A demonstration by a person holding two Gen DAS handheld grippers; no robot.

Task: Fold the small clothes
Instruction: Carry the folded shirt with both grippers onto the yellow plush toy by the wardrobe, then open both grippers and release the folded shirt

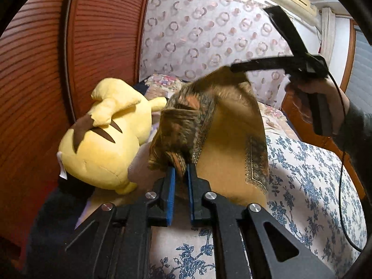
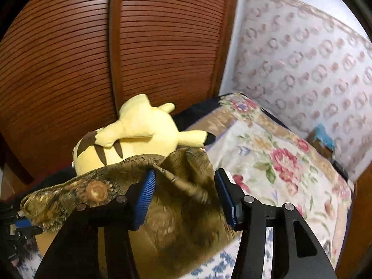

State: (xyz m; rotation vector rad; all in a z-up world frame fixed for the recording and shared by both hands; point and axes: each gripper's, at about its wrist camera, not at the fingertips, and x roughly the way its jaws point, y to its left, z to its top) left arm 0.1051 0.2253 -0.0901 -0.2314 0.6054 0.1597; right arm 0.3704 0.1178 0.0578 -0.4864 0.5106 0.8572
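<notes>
Mustard-brown cloth [image 1: 232, 139] is stretching beside the yellow plush [image 1: 104, 139]: left gripper [image 1: 180, 174] is clamping one corner, right gripper [image 2: 183, 193] is gaping, cloth loose between its jaws.

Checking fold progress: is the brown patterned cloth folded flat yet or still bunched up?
Still bunched. The brown patterned cloth hangs rumpled above the bed, one end pinched in the left hand-held gripper.

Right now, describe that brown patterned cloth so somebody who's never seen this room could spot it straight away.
Start at the reddish slatted wooden doors beside the bed. Below them a yellow plush toy lies on the bed, and the cloth is lifted right beside it, pinched by the left gripper. It alone is mustard brown with dark ornate borders; the bedding is floral.
</notes>
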